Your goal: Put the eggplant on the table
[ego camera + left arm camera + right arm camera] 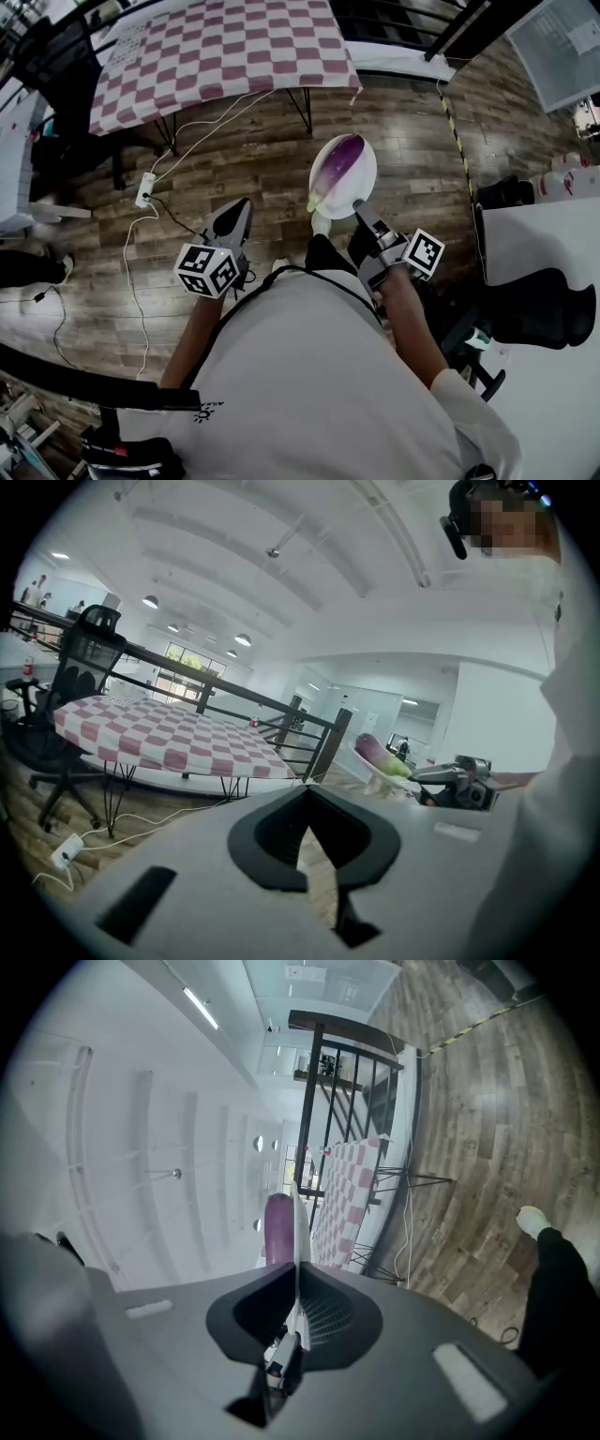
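Head view, eggplant: the eggplant (339,167) lies on a white plate (364,183) at 12 o'clock from you. It is up in the air over the wood floor, well apart from any table.
Right gripper (358,208): your jaws are clamped on the plate's near rim; the right gripper view shows that rim edge-on between them.
Left gripper (234,217): your jaws are together with nothing between them, out at 10 o'clock.
Done: you have the plate, with the eggplant on it, in your grip.
Left to do: I judge you need to reach the checkered table (225,47) at 11 o'clock and set the eggplant on it.
Edges: the table's near edge and thin legs face you, and a black railing (327,745) stands beyond it.
Open room: the floor straight ahead is bare. A white cable and power strip (144,190) lie at 10 o'clock, with an office chair (45,56) farther off.
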`<control>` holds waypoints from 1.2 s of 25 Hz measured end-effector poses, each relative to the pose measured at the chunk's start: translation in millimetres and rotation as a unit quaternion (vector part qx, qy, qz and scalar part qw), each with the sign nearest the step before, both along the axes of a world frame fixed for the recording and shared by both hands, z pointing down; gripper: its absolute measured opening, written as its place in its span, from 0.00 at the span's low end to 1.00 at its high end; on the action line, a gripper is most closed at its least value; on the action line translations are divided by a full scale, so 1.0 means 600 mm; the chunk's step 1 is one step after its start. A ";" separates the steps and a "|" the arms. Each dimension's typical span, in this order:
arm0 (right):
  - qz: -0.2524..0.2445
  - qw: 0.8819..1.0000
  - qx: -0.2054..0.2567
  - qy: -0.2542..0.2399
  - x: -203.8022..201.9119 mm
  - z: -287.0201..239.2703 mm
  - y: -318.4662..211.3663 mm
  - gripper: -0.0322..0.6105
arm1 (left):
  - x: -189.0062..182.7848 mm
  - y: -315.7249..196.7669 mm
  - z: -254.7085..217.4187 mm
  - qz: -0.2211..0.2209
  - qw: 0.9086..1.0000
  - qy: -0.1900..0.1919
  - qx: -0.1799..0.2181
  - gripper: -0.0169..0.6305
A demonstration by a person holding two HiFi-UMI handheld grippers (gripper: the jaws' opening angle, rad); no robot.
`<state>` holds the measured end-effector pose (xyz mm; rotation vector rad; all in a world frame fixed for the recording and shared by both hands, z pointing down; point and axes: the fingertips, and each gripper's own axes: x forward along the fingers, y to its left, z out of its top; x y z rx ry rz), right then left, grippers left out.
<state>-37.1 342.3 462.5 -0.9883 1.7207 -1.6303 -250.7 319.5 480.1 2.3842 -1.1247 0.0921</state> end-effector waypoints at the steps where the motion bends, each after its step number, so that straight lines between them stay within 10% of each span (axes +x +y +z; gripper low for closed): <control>1: 0.000 1.000 0.000 0.000 0.005 0.000 -0.010 0.08 | 0.006 -0.011 0.000 0.000 1.000 0.000 -0.001 0.03; 30: -0.064 0.998 -0.010 -0.001 0.216 0.013 -0.355 0.08 | 0.260 -0.344 -0.043 -0.020 1.000 -0.017 0.008 0.03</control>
